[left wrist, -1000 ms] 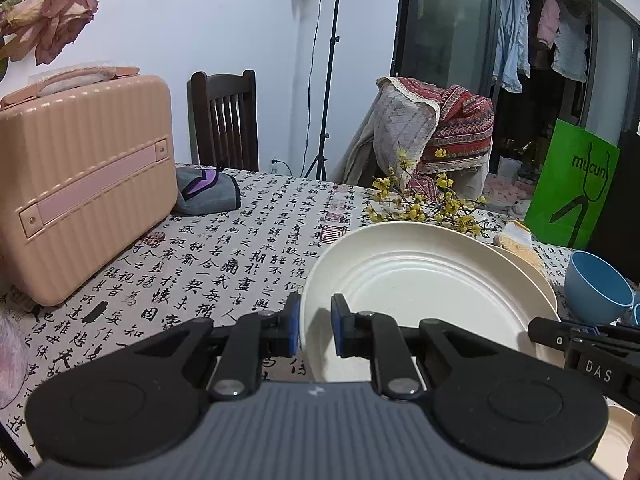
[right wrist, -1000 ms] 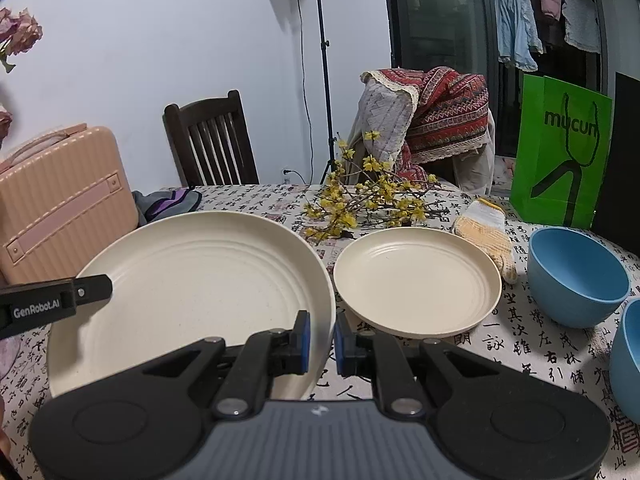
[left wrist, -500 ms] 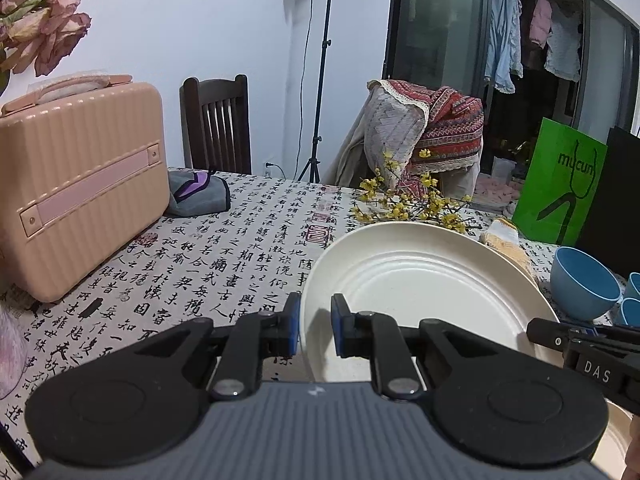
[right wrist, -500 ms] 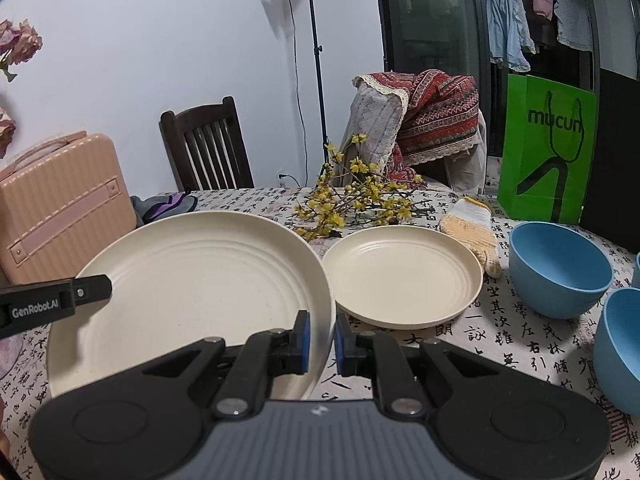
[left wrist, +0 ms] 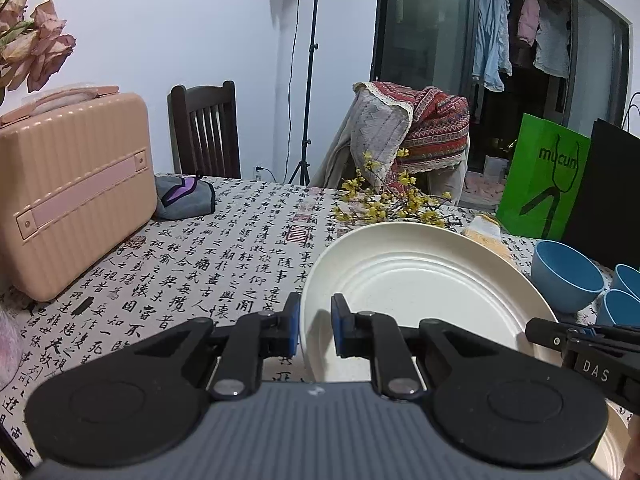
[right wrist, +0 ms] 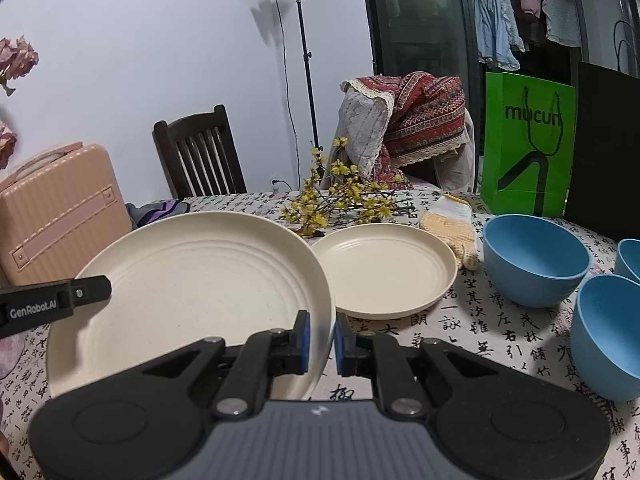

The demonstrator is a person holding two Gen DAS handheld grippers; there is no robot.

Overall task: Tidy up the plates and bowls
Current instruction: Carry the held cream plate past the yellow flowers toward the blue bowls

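A large cream plate is lifted off the table between both grippers. My left gripper is shut on its left rim, and my right gripper is shut on its right rim. Each gripper shows at the edge of the other's view: the right gripper and the left gripper. A smaller cream plate lies on the table just right of the held plate, whose rim overlaps its left edge in the right wrist view. Three blue bowls stand further right.
A pink suitcase stands on the table's left, with a grey pouch beside it. A branch of yellow flowers and a knitted glove lie behind the plates. A green bag stands at the back right.
Both grippers have carried the large plate to the right, toward the small plate and the bowls. Its rim now overlaps the small plate's left edge. Both grips are unchanged.
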